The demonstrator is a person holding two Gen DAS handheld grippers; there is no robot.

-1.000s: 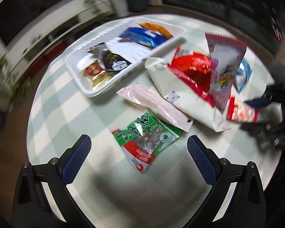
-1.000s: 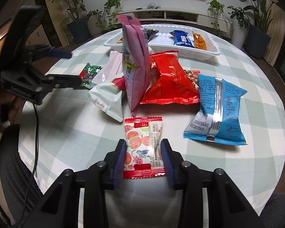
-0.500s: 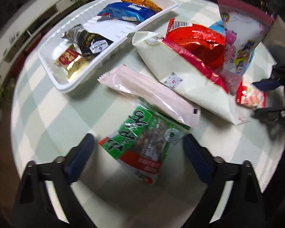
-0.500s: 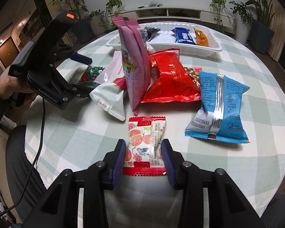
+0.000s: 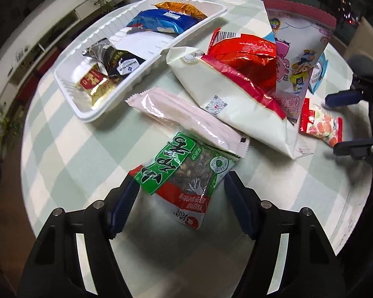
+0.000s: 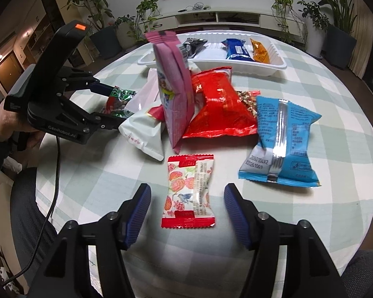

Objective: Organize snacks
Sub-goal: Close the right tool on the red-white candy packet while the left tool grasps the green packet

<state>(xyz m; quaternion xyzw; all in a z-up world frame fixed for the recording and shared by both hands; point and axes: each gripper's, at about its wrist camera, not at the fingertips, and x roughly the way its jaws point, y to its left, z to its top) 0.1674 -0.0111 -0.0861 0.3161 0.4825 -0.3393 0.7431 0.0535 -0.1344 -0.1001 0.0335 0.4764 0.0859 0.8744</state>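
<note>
Grippers both changed in the last second. Left gripper (image 5: 180,193) has dropped from a high hover to the flat green-and-red plastic seed packet (image 5: 186,175), lower centre of the left wrist view; its jaws, wider before, now bracket the packet's edges closely, but a firm pinch cannot be confirmed, so it reads as open around the packet. Right gripper (image 6: 187,209) went the other way: half a second ago its jaws sat tight beside the small red-and-white candy-style sachet (image 6: 189,191), now they stand wide apart with the sachet lying free on the cloth between them, lower centre of the right wrist view.

Meaning, as a judgement: left side is about to grasp the green packet for the tray; right side has either let go or is re-setting its approach, so no snack has moved yet.

White ribbed plastic tray (image 5: 69,94) sits upper left of the left wrist view, partly filled with blue, orange, black and red-gold packs. Green packet looks thin, crinkly, clear window showing dark seeds, its top edge tucked just under a pale pink long wrapper (image 5: 186,119). Sachet is flat, glossy, serrated ends, well apart from the tray.
</note>
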